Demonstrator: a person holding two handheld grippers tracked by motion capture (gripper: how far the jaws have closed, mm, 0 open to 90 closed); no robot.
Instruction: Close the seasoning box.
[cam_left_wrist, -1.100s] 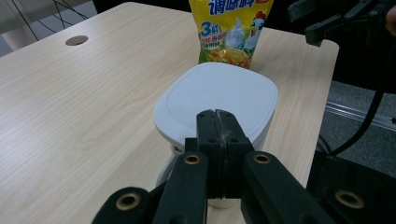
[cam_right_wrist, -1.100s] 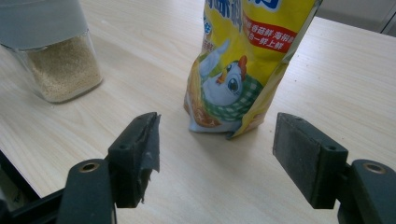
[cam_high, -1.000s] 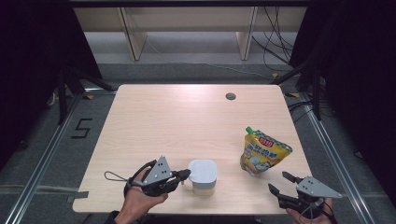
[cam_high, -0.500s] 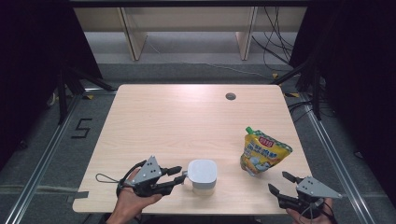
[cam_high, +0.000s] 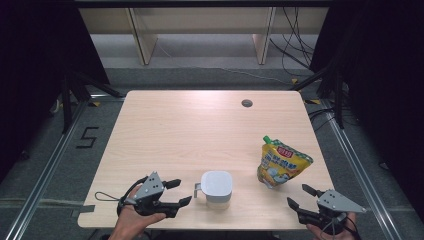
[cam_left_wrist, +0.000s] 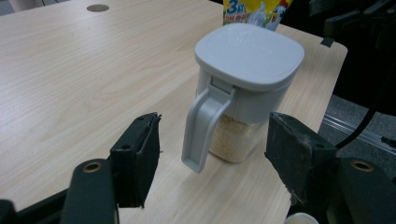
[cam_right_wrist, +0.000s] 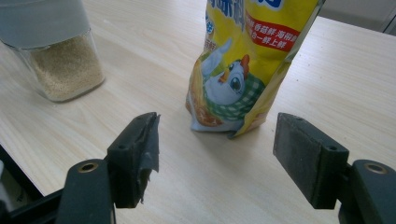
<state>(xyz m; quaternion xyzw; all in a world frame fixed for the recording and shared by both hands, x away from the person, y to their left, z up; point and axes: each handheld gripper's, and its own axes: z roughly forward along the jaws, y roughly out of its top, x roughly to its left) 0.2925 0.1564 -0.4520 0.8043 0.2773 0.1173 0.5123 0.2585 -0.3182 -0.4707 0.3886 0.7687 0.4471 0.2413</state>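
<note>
Nearest us, our left gripper (cam_high: 175, 193) sits at the counter's (cam_high: 200, 125) front edge, just beside the handle side of the white-lidded jar (cam_high: 216, 188). Its fingers (cam_left_wrist: 135, 158) have just been opening and now stand released, wide apart, with the jar's handle in the gap between them but untouched. Our right gripper (cam_high: 299, 196) rests on the jar's far side along the same front edge, fingers also spread and empty, aimed at the yellow pouch (cam_high: 281, 163), which stands a little beyond the jar and to its right.

The jar stands upright, lid shut, pale grains in its clear base. We judge the step to be withdrawing cleanly from the jar: we should draw the left gripper straight back along its own line, keeping both fingers clear of the handle so the jar is not nudged or tipped toward the pouch.
</note>
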